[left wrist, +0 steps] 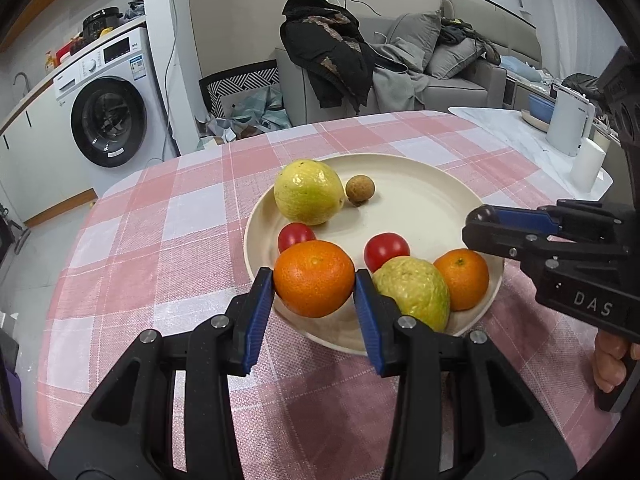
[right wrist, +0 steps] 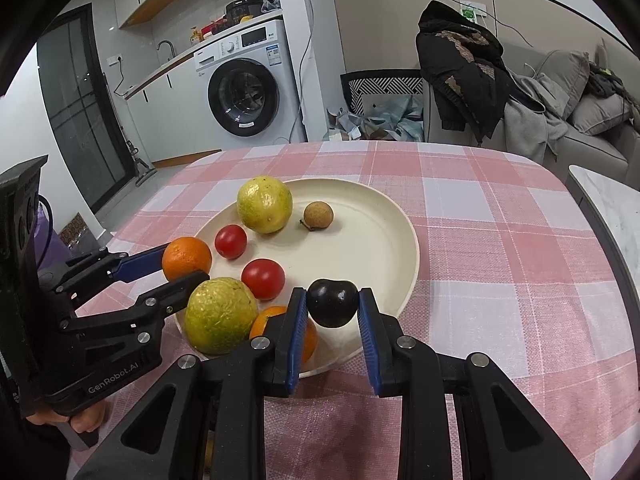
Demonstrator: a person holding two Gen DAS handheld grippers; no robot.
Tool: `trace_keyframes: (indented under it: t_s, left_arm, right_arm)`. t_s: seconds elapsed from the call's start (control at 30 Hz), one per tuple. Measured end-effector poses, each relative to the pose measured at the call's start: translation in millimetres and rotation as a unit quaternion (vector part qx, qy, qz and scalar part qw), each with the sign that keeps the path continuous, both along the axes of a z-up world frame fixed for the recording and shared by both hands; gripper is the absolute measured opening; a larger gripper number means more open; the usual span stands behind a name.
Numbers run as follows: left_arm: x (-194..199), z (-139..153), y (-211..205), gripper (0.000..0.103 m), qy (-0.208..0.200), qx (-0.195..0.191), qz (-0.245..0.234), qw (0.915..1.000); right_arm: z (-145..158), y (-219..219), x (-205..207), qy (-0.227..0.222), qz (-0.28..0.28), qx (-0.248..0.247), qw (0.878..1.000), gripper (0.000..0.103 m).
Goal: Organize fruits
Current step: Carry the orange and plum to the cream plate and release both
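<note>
My left gripper (left wrist: 314, 280) clamps an orange (left wrist: 314, 278) at lower centre, over the plate (left wrist: 420, 196) rim. My right gripper (right wrist: 332, 304) clamps a dark plum (right wrist: 332, 303) above the plate's near edge, both apparently poised for depositing.

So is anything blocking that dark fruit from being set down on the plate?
Nothing visible does. The right gripper holds the dark plum over the cream plate, whose right half is bare; the orange lies just left.
</note>
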State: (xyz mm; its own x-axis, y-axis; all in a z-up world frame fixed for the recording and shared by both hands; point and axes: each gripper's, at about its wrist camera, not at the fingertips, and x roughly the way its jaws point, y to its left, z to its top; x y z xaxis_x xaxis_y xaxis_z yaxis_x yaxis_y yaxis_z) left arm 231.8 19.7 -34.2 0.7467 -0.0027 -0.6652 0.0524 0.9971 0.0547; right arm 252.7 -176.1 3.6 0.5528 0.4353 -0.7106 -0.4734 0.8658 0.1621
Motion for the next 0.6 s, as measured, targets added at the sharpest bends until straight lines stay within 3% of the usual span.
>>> trace_keyframes:
  t_s: [0.17,0.33,0.43,0.53,0.6]
  left_arm:
    - [-1,-1,-3,0.038,0.002,0.005,-0.003,1.0]
    - [-4,0,-4,0.038,0.004,0.005,-0.005,1.0]
    - [-7,2,-1,0.04,0.005,-0.004,-0.004,1.0]
    - [-13,4,2,0.049,0.005,-0.006,-0.002,1.0]
    - [-19,7,5,0.061,0.003,-0.009,0.001,1.0]
  right_arm:
    - [0,0,0,-0.001,-0.002,-0.003,1.0,0.026]
    - [3,-2,-1,-0.009,-0.005,0.002,1.0,0.037]
    - [7,-6,-4,-0.019,-0.008,0.007,1.0,0.047]
    - [9,-10,-7,-0.023,-0.007,0.006,1.0,0.055]
    - [9,-12,-10,-0.024,-0.003,0.001,1.0,0.073]
